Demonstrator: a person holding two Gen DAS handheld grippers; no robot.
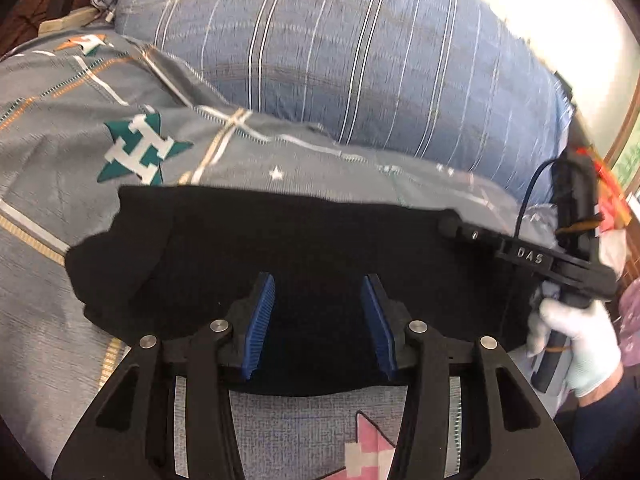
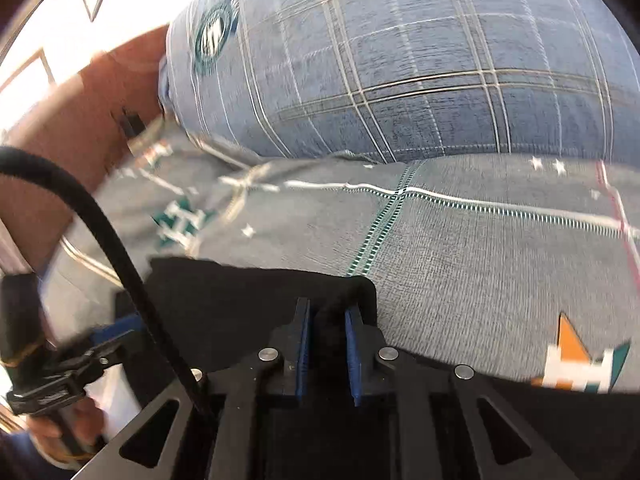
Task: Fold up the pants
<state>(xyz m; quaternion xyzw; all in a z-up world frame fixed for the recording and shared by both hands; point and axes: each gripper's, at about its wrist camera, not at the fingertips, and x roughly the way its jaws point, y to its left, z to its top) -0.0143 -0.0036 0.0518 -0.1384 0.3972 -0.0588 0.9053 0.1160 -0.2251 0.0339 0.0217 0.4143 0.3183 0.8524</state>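
Black pants [image 1: 280, 248] lie folded into a broad dark block on the grey patterned bedsheet [image 1: 80, 120]. My left gripper [image 1: 318, 292] hovers over their near edge, its blue pads well apart with nothing pinched between them. My right gripper [image 1: 450, 226] reaches in from the right onto the far right corner of the pants, held by a white-gloved hand [image 1: 576, 344]. In the right wrist view the right gripper [image 2: 328, 316] has its pads close together, with a raised corner of the pants [image 2: 240, 304] bunched between them.
A big blue plaid pillow or quilt [image 1: 360, 60] lies just behind the pants. Cables and a power strip [image 1: 68, 20] sit at the far left corner by the brown wooden headboard [image 2: 80, 120]. A black cable [image 2: 100, 220] crosses the right wrist view.
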